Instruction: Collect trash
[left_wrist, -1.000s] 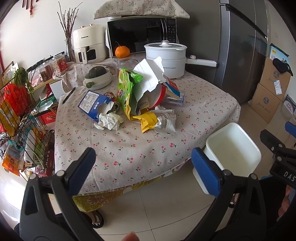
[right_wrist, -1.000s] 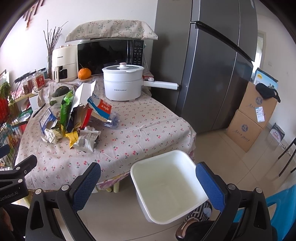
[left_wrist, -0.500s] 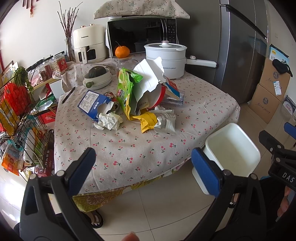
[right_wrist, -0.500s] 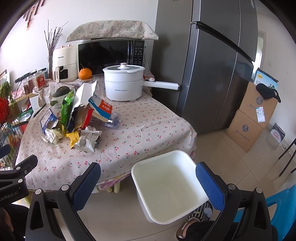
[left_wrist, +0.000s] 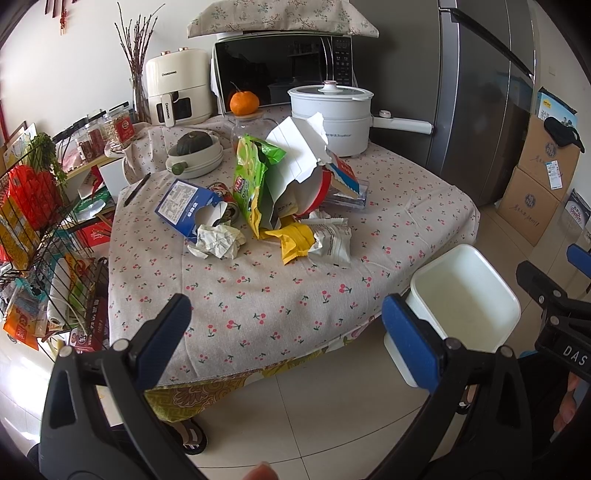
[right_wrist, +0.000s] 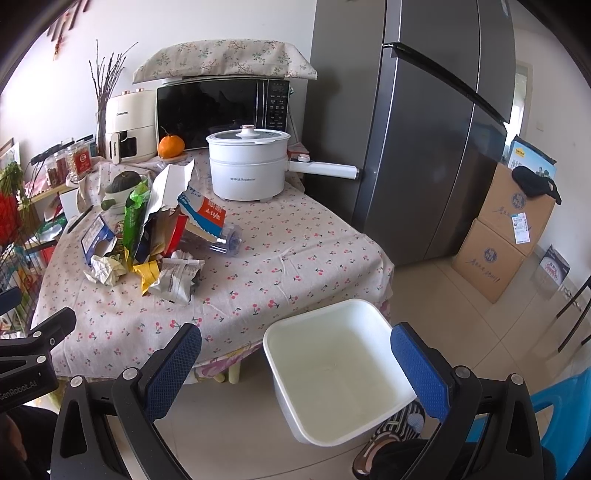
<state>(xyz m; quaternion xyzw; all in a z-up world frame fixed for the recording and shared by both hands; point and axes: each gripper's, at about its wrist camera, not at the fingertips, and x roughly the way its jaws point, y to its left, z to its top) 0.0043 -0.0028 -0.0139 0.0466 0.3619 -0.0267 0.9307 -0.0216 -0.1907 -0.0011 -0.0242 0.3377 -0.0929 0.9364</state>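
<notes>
A heap of trash lies on the cherry-print tablecloth (left_wrist: 258, 306): a crumpled paper ball (left_wrist: 218, 242), a blue carton (left_wrist: 186, 208), a green snack bag (left_wrist: 251, 181), a torn white paper bag (left_wrist: 301, 147), a yellow wrapper (left_wrist: 293, 243) and a white packet (left_wrist: 332, 242). The heap also shows in the right wrist view (right_wrist: 147, 236). An empty white bin (right_wrist: 336, 365) stands on the floor by the table's near right corner. My left gripper (left_wrist: 282, 334) is open and empty, short of the table edge. My right gripper (right_wrist: 295, 363) is open and empty above the bin.
At the back of the table stand a white electric pot (left_wrist: 330, 114), a microwave (left_wrist: 280, 74), an air fryer (left_wrist: 179, 86), an orange (left_wrist: 243, 103) and a bowl with a squash (left_wrist: 194, 155). A wire rack (left_wrist: 40, 236) is at the left. A fridge (right_wrist: 436, 129) and cardboard boxes (right_wrist: 506, 236) are at the right.
</notes>
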